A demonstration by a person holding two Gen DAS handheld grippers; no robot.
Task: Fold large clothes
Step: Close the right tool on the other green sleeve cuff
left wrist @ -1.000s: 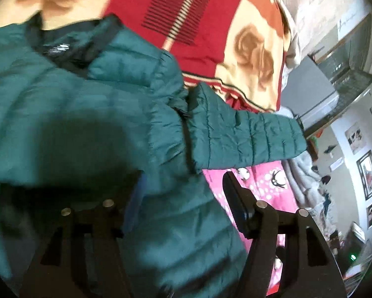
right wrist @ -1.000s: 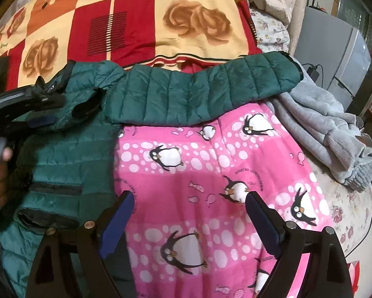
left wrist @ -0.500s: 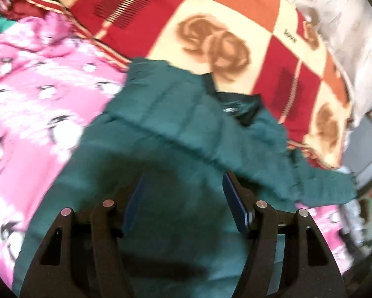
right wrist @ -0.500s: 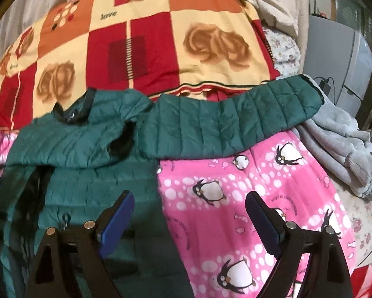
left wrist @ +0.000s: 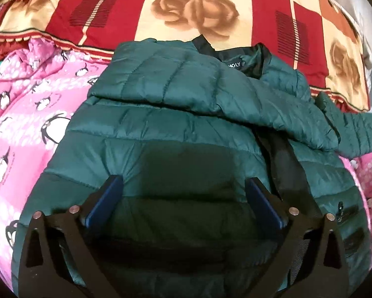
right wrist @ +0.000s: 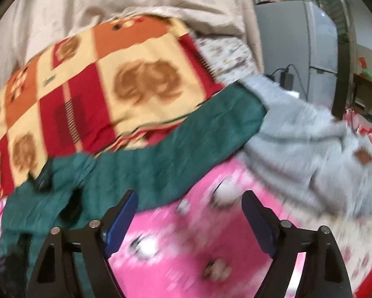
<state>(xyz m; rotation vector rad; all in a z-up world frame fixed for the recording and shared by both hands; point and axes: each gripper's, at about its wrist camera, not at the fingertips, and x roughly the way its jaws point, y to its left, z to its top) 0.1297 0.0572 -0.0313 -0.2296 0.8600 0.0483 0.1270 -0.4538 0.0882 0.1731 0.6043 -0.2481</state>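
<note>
A dark green quilted jacket [left wrist: 186, 134] is seen spread across the middle and lower part of the left wrist view, laid on a pink penguin-print blanket [left wrist: 24, 114] that shows at the left edge and lower right. One sleeve has been laid across the chest as a folded band from upper left to right, and the black collar [left wrist: 238, 57] with its label is seen at upper centre, against a red, orange and cream rose-patterned quilt [left wrist: 193, 7] that fills the top of the frame. The fingers [left wrist: 104, 203] of the left gripper [left wrist: 183, 203] are seen at the bottom of the frame, directly over the jacket's body; they are being spread to a wide gap, and the fabric is seen between and below them but is not pinched by the blue pads. In the right wrist view, which is blurred, the jacket's other sleeve [right wrist: 186, 149] is seen stretched as a green band from lower left up to the centre right, its cuff end lying against a grey garment [right wrist: 310, 149] at the right. The fingers [right wrist: 258, 223] of the right gripper [right wrist: 188, 221] are seen at the bottom centre, just below that sleeve and over the pink blanket; they are being drawn together yet are well apart, and nothing is held between them. A beige cloth [right wrist: 111, 5] is seen across the top, and a grey appliance [right wrist: 297, 37] at upper right.
</note>
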